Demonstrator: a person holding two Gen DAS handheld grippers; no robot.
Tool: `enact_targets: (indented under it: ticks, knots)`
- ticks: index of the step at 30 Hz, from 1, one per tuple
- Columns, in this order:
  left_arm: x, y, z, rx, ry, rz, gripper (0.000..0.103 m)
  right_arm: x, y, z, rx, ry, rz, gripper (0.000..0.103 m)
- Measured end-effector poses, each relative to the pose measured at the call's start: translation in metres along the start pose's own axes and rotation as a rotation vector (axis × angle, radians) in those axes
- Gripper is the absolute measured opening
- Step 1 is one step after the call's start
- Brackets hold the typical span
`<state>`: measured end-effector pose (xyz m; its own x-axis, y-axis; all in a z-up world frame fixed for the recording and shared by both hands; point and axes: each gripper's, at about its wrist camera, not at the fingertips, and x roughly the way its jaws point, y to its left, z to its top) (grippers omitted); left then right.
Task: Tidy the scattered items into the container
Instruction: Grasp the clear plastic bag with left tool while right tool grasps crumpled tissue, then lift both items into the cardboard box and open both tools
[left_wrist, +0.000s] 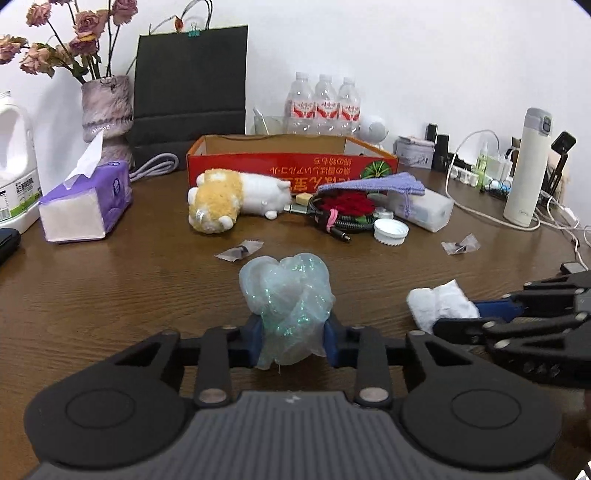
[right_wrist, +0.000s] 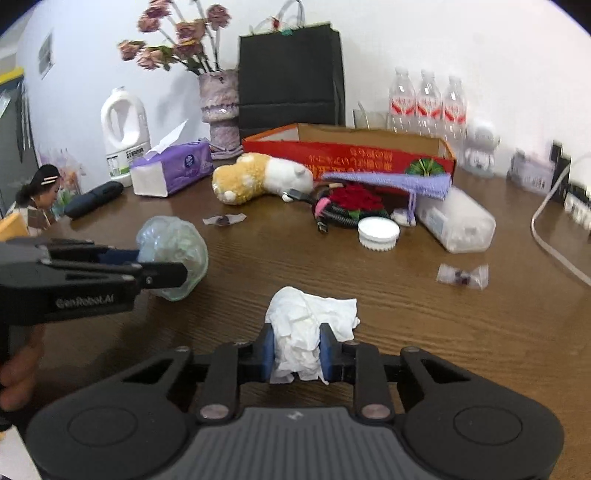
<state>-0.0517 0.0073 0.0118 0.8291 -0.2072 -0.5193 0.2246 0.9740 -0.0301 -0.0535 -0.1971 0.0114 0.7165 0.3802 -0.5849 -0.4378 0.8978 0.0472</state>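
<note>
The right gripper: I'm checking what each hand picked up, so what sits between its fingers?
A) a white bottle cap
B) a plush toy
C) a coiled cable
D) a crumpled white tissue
D: in the right wrist view the right gripper has its blue pads pressed on a crumpled white tissue, while the bottle cap, plush toy and cable lie farther off on the table.
</note>
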Motion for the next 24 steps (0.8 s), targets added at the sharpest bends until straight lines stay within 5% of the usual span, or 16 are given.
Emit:
enact_targets:
  ticks: [8, 19, 24]
  knots:
    - [-0.037, -0.023, -0.018, -0.025, -0.09, 0.09, 0.033, -0.027, 0.009, -0.007, 0.048, -0.12, -0.016, 0.023]
    - [-0.08, -0.043, -0.013, -0.053, -0.403, 0.096, 0.035, -0.089, 0.018, -0.014, 0.0, -0.543, -0.057, 0.023]
    - [-0.065, -0.037, 0.016, -0.065, -0.422, 0.079, 0.035, -0.075, 0.006, 0.01, 0.051, -0.537, -0.082, 0.023]
